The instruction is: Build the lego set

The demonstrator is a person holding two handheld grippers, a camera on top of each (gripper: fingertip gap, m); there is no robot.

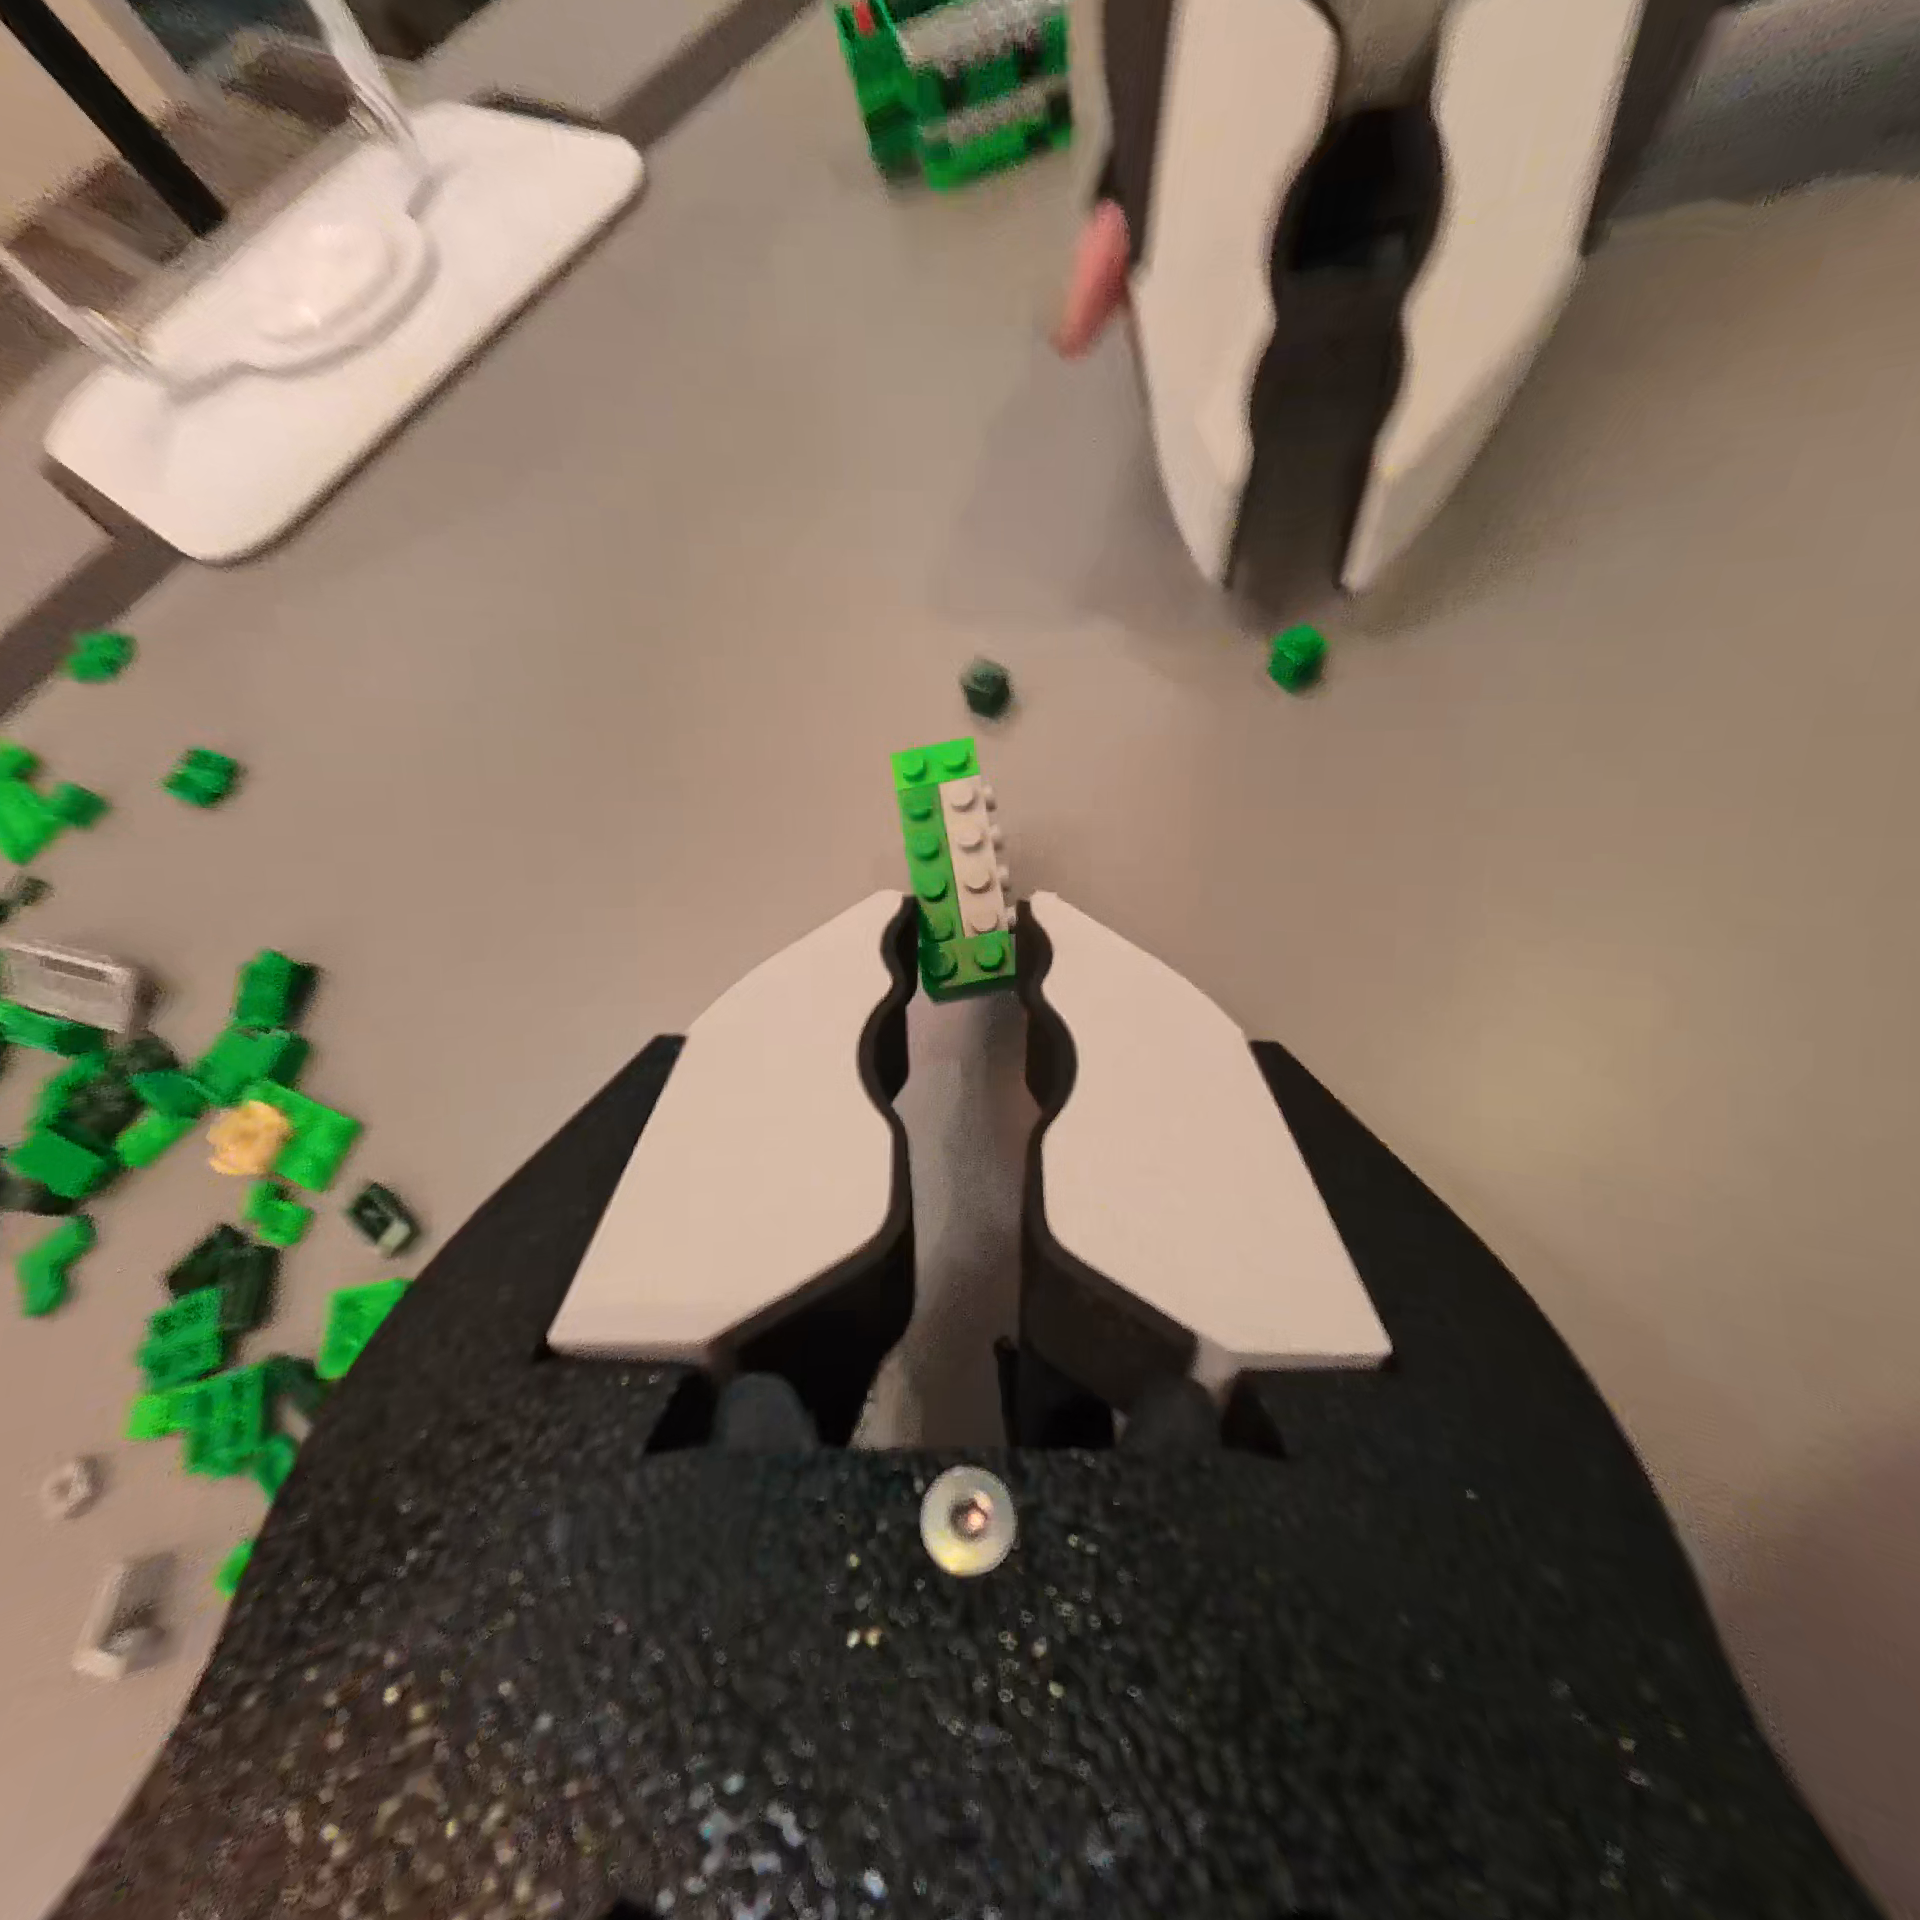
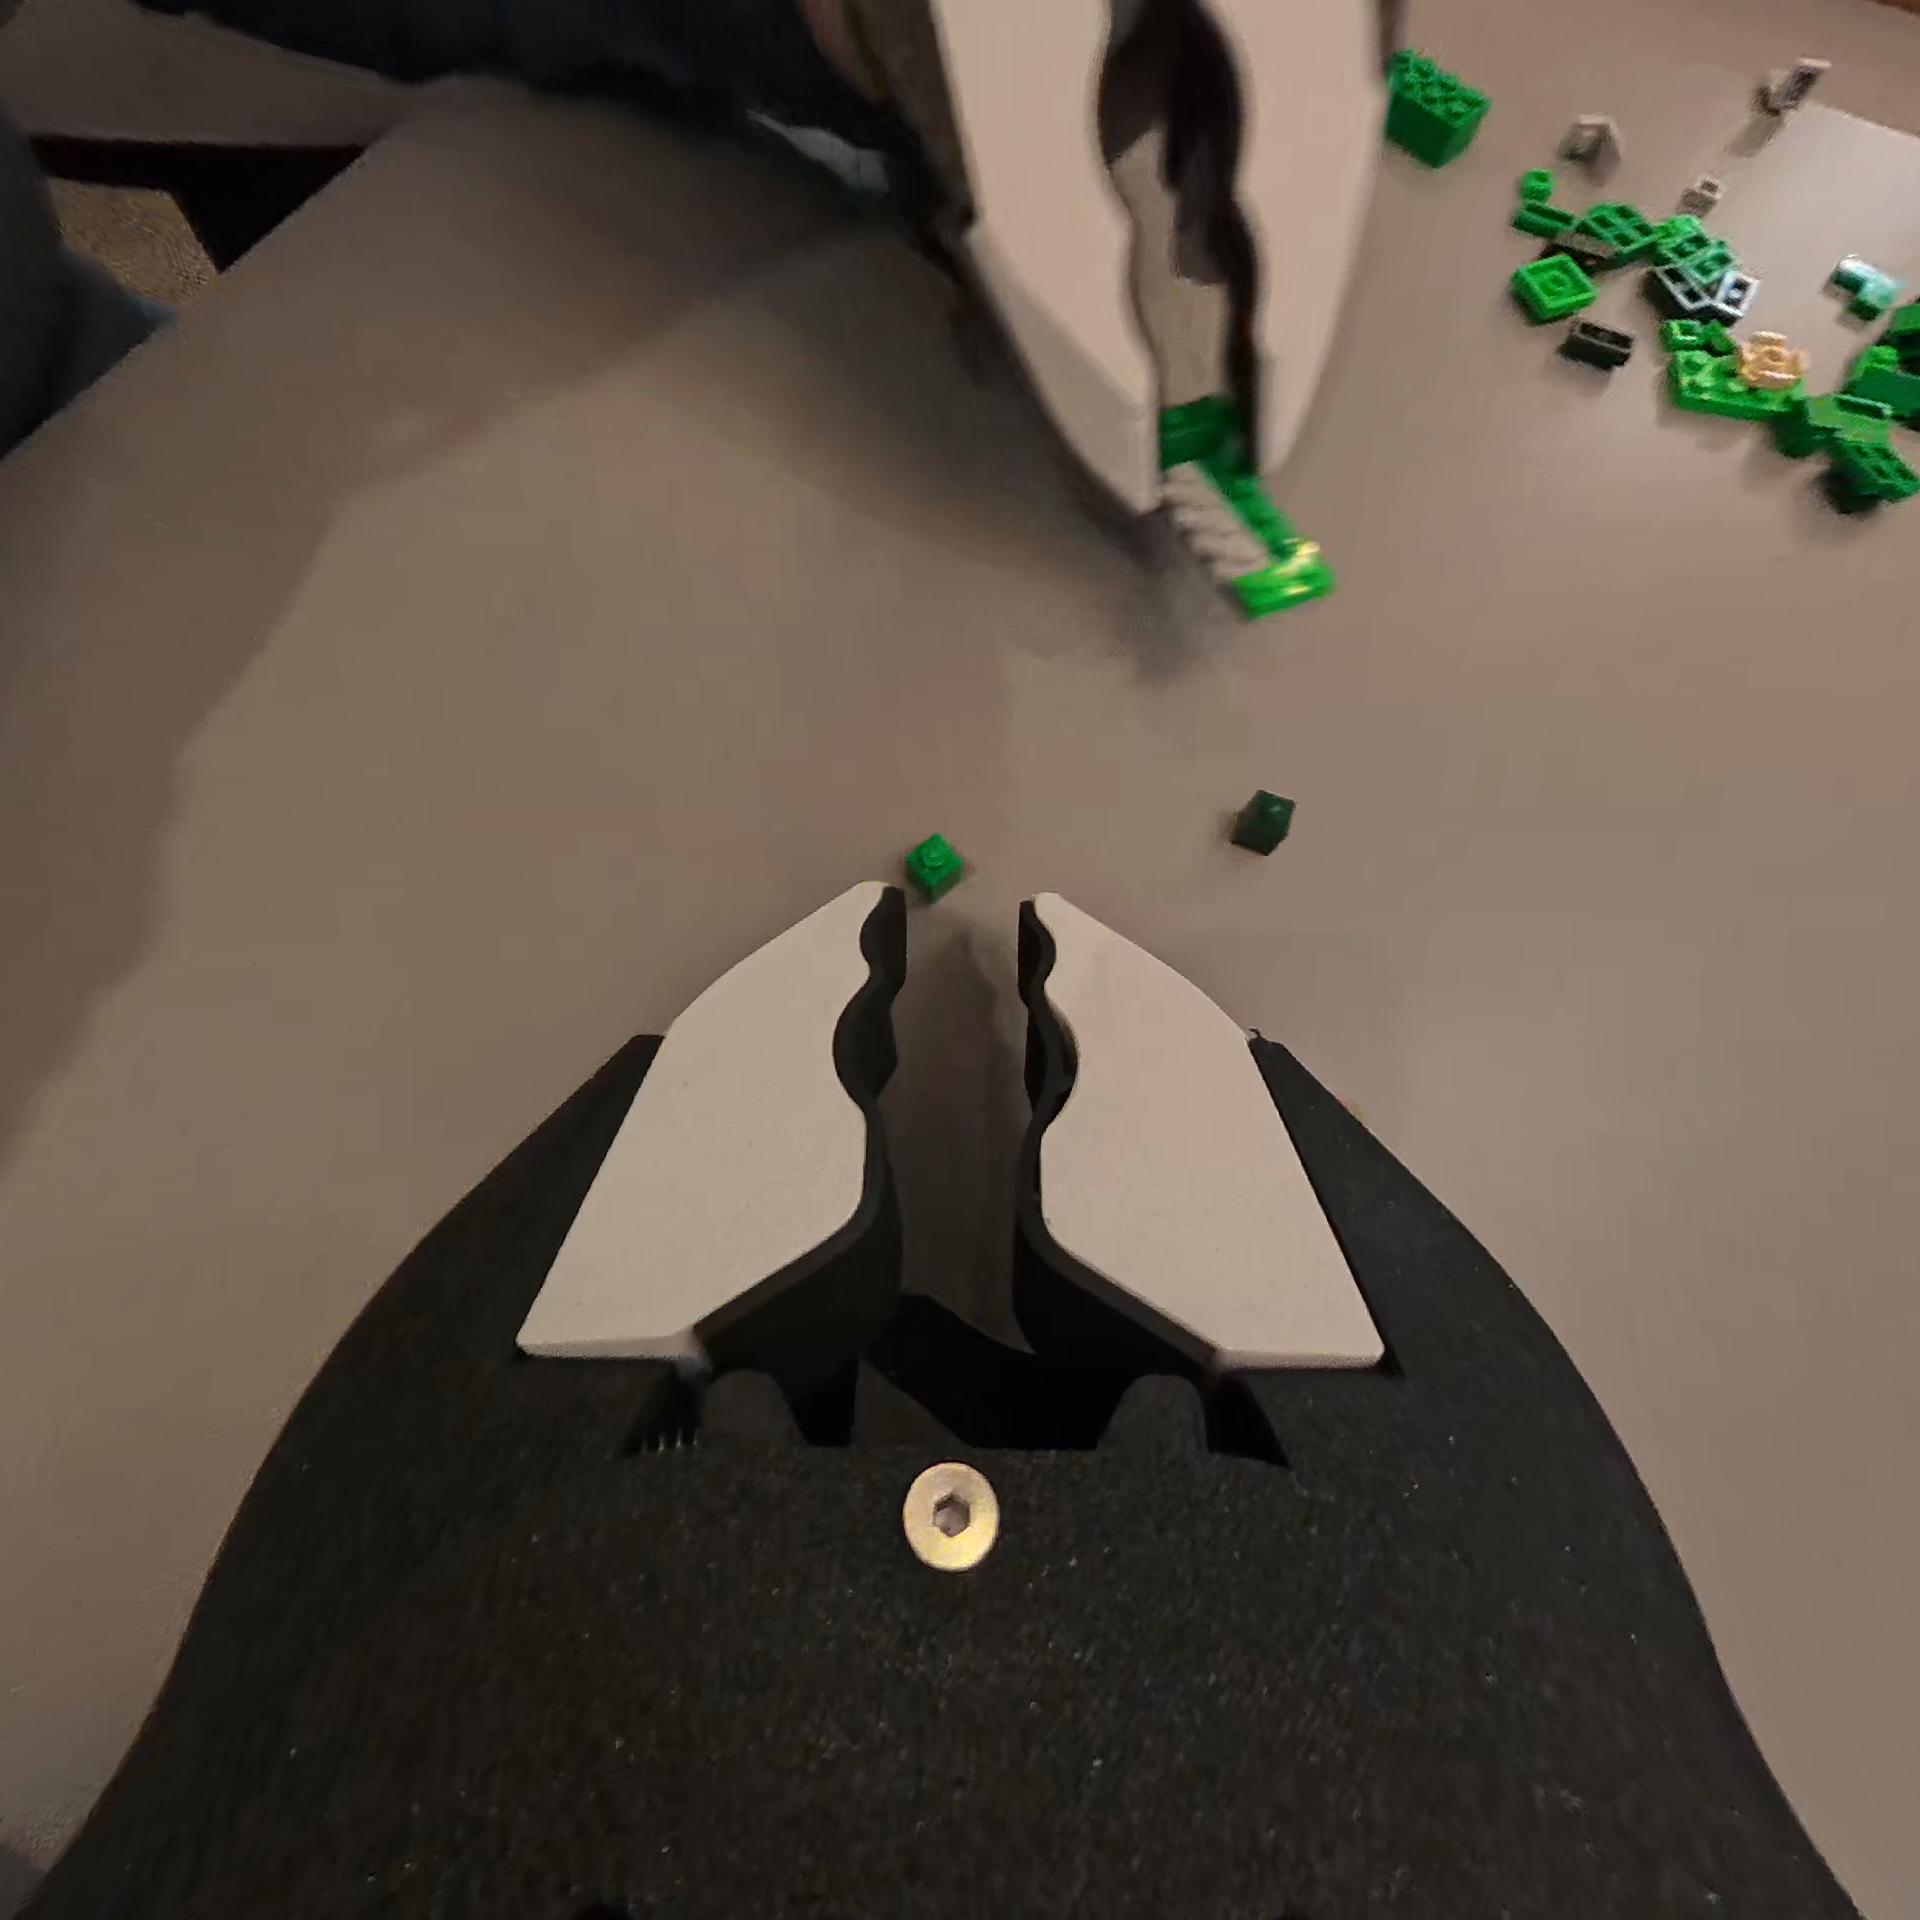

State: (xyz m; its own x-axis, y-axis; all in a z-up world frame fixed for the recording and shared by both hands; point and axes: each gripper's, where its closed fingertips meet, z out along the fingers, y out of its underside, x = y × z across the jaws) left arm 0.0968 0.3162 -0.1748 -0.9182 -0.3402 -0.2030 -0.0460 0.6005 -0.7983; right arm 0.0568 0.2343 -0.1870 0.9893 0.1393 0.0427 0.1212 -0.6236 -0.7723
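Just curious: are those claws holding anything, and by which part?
Left gripper pinches the green-and-grey brick strip by its near end. Right gripper holds nothing.

Lighting is dim, warm and even, turning the matte grey-beige tabletop (image 1: pixel 623 727) muddy. Soft, diffuse shadows fall beneath the gripper fingers. Wide-angle distortion bends both views near their edges. In the left wrist view the scattered pile of green plastic bricks (image 1: pixel 177 1174) smears with motion blur, while the small green-and-grey brick assembly (image 1: pixel 951 873) stays sharp. Glints speckle the textured black gripper body (image 1: pixel 727 1714).

Grey table (image 2: pixel 520 675) strewn with green bricks (image 1: pixel 208 1122).
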